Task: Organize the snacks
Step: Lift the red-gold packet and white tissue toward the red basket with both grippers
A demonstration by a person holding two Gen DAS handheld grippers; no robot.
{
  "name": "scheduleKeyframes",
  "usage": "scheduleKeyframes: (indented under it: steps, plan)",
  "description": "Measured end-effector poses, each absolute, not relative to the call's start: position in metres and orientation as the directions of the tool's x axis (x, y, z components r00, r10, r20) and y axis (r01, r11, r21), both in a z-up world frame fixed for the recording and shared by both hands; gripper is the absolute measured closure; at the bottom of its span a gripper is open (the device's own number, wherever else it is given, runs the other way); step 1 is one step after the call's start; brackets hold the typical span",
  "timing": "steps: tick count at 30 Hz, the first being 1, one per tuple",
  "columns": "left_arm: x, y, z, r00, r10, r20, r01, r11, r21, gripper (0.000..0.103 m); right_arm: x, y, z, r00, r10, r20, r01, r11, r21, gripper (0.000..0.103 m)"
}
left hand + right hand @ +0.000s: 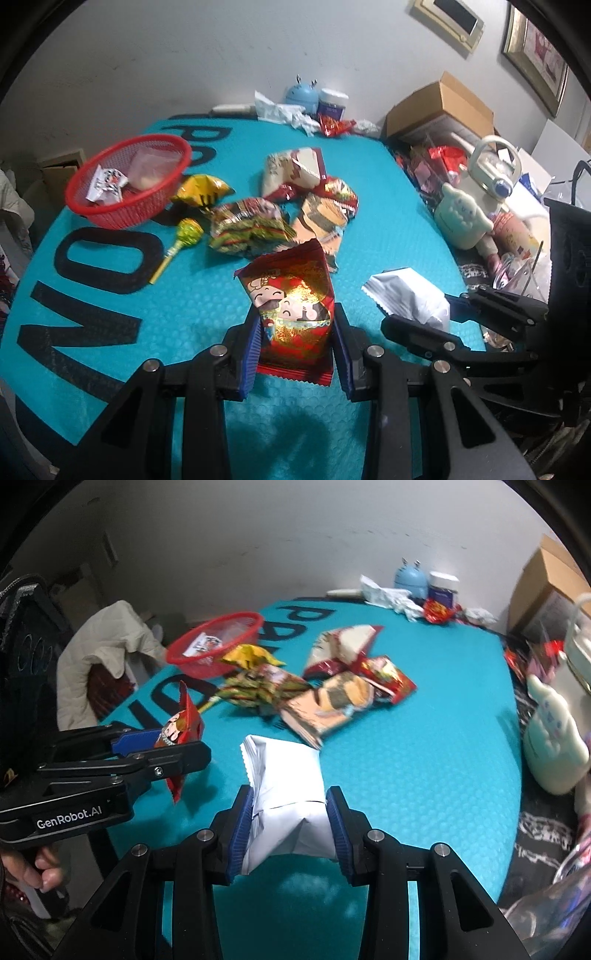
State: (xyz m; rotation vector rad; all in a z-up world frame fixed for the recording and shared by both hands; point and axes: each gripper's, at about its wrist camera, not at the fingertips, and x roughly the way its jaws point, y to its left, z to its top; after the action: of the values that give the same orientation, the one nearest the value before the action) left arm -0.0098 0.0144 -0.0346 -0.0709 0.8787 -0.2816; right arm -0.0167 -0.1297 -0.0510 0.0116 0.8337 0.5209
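Left tool point(295, 332) gripped red cartoon packet point(291, 295); right tool point(290, 823) gripped white packet point(288, 794), both nearer than red basket point(129, 177).

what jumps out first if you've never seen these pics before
Each set of tongs grips a snack above the teal mat: the left tongs are shut on a red and gold cartoon packet, and the right tongs on a plain white packet. Farther back a loose pile of bright snack bags lies mid-mat, with a red mesh basket at its left already holding a few items.
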Motion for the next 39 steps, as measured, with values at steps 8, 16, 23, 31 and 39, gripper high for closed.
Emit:
scheduleKeyframes:
  steps: [8,16,23,31,39]
  plan:
    - [-0.016,0.036,-0.003,0.677,-0.262,-0.688,0.195,0.965,-0.177,0.069,-0.012,-0.107,-0.018,0.545,0.518,-0.66,-0.515,0.827,0.224,0.063]
    - [-0.011,0.057,0.031,0.744,-0.245,-0.622,0.188,0.969,-0.158,0.069,-0.001,-0.087,0.013,0.553,0.558,-0.618,-0.564,0.797,0.215,0.063]
    - [-0.004,0.075,0.058,0.793,-0.24,-0.56,0.189,0.971,-0.149,0.069,0.013,-0.071,0.042,0.574,0.582,-0.576,-0.593,0.781,0.198,0.063]
    - [0.015,0.105,0.08,0.834,-0.209,-0.51,0.168,0.978,-0.125,0.069,0.04,-0.046,0.069,0.592,0.601,-0.537,-0.616,0.767,0.179,0.063]
    - [0.049,0.137,0.089,0.86,-0.165,-0.482,0.124,0.986,-0.116,0.069,0.083,-0.013,0.083,0.587,0.623,-0.516,-0.64,0.748,0.175,0.063]
